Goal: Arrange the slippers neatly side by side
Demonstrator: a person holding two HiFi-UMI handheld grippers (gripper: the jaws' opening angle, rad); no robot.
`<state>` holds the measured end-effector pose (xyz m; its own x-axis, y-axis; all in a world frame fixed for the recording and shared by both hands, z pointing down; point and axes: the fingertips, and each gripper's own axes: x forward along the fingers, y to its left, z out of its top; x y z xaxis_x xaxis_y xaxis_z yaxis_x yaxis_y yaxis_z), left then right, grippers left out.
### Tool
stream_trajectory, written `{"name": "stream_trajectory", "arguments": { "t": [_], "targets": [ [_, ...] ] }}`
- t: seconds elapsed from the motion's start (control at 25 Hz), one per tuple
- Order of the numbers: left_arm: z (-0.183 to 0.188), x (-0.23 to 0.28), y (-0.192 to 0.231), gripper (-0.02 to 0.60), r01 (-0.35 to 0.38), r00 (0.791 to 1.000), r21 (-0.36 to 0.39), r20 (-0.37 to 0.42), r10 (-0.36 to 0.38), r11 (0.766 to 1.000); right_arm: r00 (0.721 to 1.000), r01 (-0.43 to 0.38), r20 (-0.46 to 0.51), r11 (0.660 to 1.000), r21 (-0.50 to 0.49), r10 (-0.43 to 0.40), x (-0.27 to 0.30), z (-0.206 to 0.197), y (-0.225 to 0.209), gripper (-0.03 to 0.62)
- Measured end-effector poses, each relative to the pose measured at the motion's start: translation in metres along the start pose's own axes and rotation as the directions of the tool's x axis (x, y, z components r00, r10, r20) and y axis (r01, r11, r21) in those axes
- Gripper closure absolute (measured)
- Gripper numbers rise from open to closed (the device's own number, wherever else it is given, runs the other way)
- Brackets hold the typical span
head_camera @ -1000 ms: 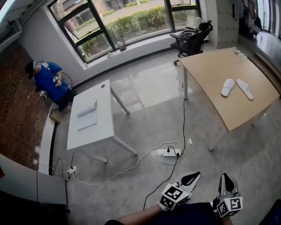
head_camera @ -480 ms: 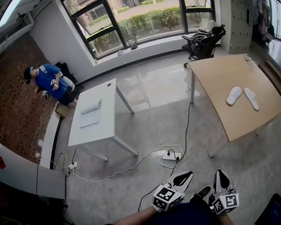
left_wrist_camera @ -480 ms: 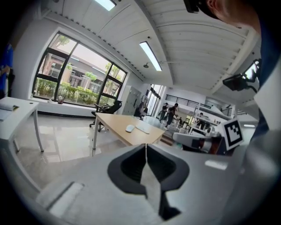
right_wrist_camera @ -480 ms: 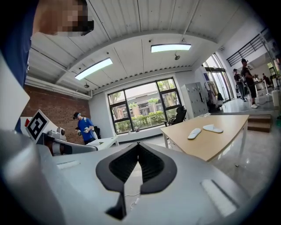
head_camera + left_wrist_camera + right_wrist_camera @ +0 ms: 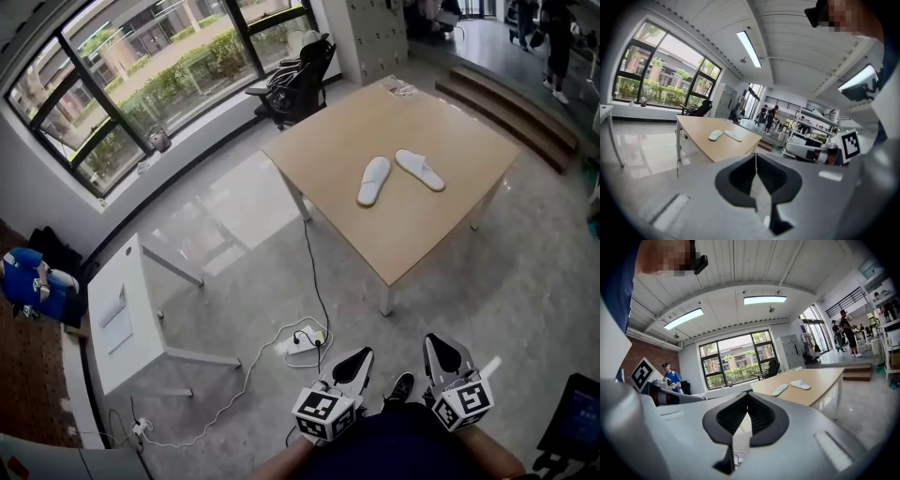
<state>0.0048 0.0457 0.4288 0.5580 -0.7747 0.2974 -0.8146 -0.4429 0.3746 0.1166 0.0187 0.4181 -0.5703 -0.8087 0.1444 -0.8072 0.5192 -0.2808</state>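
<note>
Long walk, cords underfoot

The wooden tabletop [image 5: 422,234] is well away, and a plug box [image 5: 302,339] with cords lies on the floor between, so a foot could trip. The white slippers [image 5: 374,180] lie splayed on the tabletop. The left gripper [image 5: 356,361] and right gripper [image 5: 439,349] are closed tight and empty; unopened, they would only shove a slipper.

At one o'clock I see the nearer slipper [image 5: 374,180] and the farther slipper [image 5: 419,170], both plain white, on a pale wood-toned table [image 5: 422,234]. The floor [image 5: 234,272] is glossy light grey. At eight o'clock the desk [image 5: 141,300] is white. Near six, a white power strip [image 5: 302,341] trails a black cable [image 5: 314,272] and a white cable [image 5: 248,361]. My left gripper [image 5: 356,359] and right gripper [image 5: 439,351] have black jaws. Their marker cubes [image 5: 323,414] show black squares on white.
</note>
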Motion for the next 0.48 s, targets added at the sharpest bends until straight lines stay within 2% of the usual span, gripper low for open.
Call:
{"name": "stream_trajectory", "arguments": {
  "t": [0.24, 0.48],
  "targets": [
    [0.0, 0.056, -0.044, 0.578, 0.093, 0.995, 0.02, -0.042, -0.092, 0.995, 0.999, 0.032, -0.002, 0.999, 0.026, -0.032, -0.021, 0.007, -0.052, 0.585],
    [0.008, 0.086, -0.061, 0.578, 0.108, 0.993, 0.027, -0.056, -0.107, 0.994, 0.998, 0.065, 0.009, 0.997, 0.041, -0.066, -0.027, 0.022, -0.087, 0.585]
  ]
}}
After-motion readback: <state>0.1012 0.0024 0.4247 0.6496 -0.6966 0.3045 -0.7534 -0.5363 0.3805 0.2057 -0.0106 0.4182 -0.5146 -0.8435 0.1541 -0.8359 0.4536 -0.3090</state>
